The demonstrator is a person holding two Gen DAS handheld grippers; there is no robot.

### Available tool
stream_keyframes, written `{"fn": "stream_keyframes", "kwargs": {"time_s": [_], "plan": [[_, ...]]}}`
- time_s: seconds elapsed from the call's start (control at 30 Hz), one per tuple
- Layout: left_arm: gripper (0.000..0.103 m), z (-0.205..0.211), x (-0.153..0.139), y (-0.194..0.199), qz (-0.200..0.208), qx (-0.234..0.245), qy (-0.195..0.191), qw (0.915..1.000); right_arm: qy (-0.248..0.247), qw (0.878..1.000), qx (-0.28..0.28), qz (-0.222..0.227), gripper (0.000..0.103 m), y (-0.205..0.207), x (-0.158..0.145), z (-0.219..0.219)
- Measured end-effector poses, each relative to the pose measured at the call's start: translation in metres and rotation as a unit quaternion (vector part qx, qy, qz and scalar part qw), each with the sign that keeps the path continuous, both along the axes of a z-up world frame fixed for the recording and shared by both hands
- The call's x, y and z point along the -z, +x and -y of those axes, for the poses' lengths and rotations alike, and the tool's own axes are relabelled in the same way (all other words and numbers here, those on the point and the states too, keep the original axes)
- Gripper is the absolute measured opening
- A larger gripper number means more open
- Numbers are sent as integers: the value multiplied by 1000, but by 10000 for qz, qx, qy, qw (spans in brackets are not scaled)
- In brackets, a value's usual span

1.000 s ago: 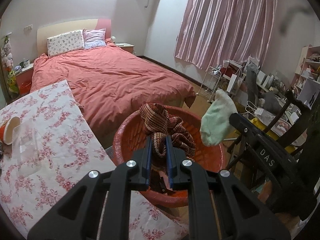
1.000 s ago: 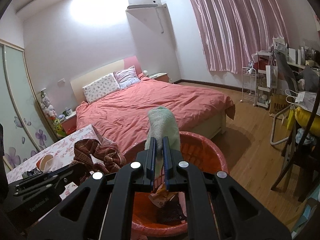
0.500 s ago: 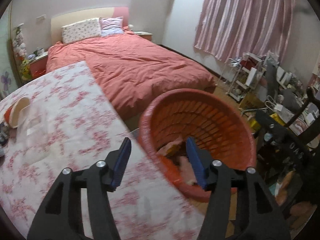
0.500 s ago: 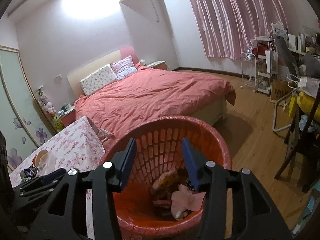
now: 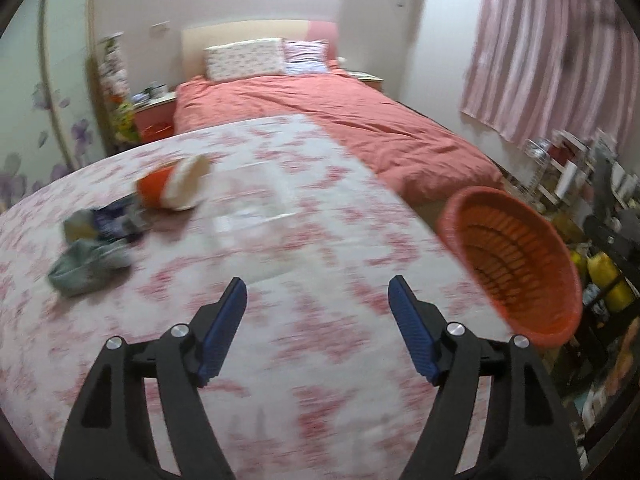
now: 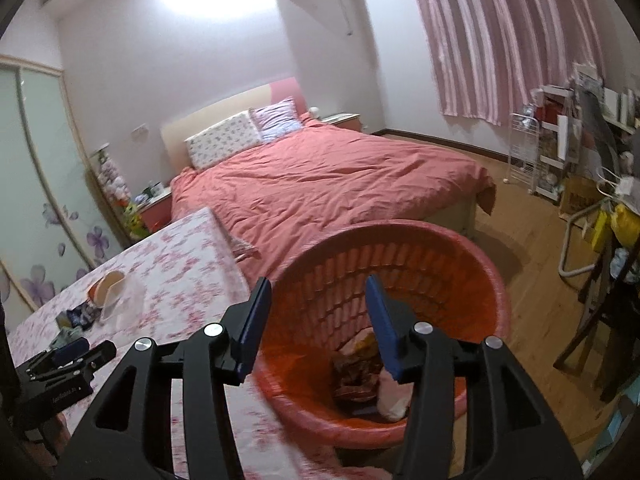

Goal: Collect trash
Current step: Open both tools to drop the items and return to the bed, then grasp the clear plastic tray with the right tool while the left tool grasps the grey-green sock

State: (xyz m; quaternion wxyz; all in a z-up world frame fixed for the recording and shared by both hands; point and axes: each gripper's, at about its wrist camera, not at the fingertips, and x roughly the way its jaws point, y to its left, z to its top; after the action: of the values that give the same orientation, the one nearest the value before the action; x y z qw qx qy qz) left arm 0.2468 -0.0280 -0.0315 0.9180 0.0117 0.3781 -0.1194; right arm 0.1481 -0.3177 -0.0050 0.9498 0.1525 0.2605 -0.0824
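The left gripper (image 5: 316, 292) is seen opening wide over the flowered table (image 5: 320, 240), nothing between its jaws. The right gripper (image 6: 318, 290) is held half open and empty above the orange basket (image 6: 472, 256), where trash (image 6: 360, 372) is lying

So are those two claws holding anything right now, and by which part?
Nothing is held. The left claw is opening over the flowered table, nothing between its jaws. The right claw stands open above the orange basket.

Black gripper (image 5: 318, 300) frames, blue pads (image 5: 224, 326), silver screws (image 5: 179, 330)
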Motion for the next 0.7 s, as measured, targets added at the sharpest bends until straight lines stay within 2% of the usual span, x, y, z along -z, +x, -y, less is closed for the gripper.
{"fn": "stream_keyframes", "kwargs": {"time_s": [0.3, 0.5, 0.6, 0.7], "plan": [[76, -98, -5, -1, 41, -936, -75, 9956, -157, 9973, -720, -57, 55, 19, -8, -64], [79, -151, -6, -4, 64, -1389, -111, 9902, -244, 9917, -1248, -205, 65, 36, -6, -114], [82, -170, -5, -5, 53, -1555, -178, 9877, -242, 9876, -1518, -333, 81, 52, 0, -141], [84, -183, -3, -3, 49, -1666, -243, 9857, -249, 9833, -1724, -522, 93, 70, 10, -164]]}}
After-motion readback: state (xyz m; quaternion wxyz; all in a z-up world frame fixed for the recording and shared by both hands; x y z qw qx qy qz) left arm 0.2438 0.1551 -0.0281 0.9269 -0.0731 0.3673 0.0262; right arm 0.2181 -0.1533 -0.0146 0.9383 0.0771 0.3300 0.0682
